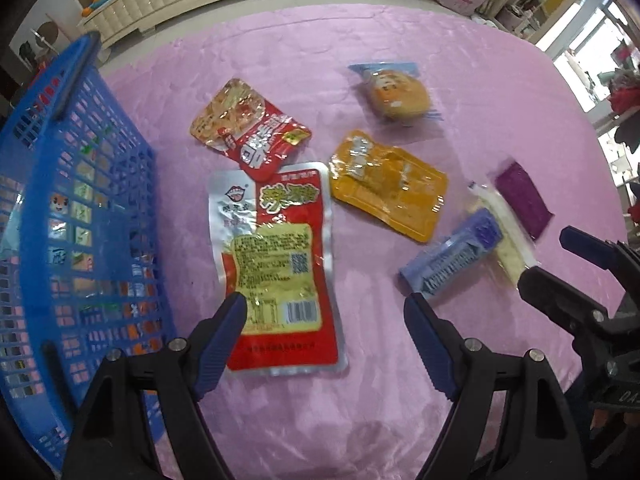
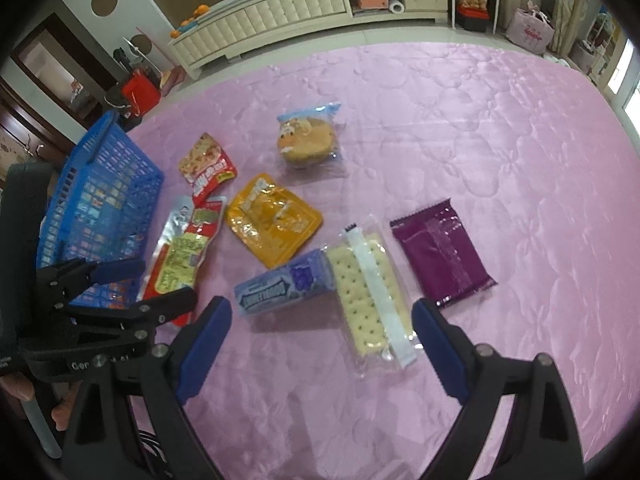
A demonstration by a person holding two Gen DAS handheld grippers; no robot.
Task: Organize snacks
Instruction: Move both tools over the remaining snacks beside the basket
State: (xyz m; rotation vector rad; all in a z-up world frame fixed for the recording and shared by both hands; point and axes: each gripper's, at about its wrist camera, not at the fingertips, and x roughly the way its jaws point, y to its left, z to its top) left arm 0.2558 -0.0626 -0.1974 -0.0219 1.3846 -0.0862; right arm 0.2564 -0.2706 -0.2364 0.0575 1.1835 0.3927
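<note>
- On the pink quilted bed (image 2: 460,128) the snacks lie spread out flat, with a blue mesh basket (image 1: 80,208) standing at their left edge; packets show through its lattice wall.
- Nearest the basket lies a long red-and-silver pouch (image 1: 276,264), label side up. Its upper end is overlapped by a smaller red pouch (image 1: 250,130) with a clear window.
- Right of those sits an orange pouch (image 1: 388,186), and beyond it, apart from the rest, a round cake in a clear blue-edged wrapper (image 1: 396,94).
- Further right, a pale purple box (image 2: 286,282) rests against a clear pack of crackers (image 2: 370,296); a dark purple packet (image 2: 442,254) lies just beside the crackers, not touching them.
- The left gripper (image 1: 326,314) hovers low over the lower end of the long red-and-silver pouch, its blue-padded fingers (image 1: 220,344) spread wide and holding nothing. The basket wall stands close against its left side.
- The right gripper (image 2: 322,324) hangs above the crackers and the pale purple box, its fingers (image 2: 440,348) likewise wide apart and empty.
- Each gripper shows at the edge of the other's view, so the two work side by side.
- Beyond the bed are a cream padded cabinet (image 2: 276,12), shelving with boxes and a pink bag (image 2: 530,30).
</note>
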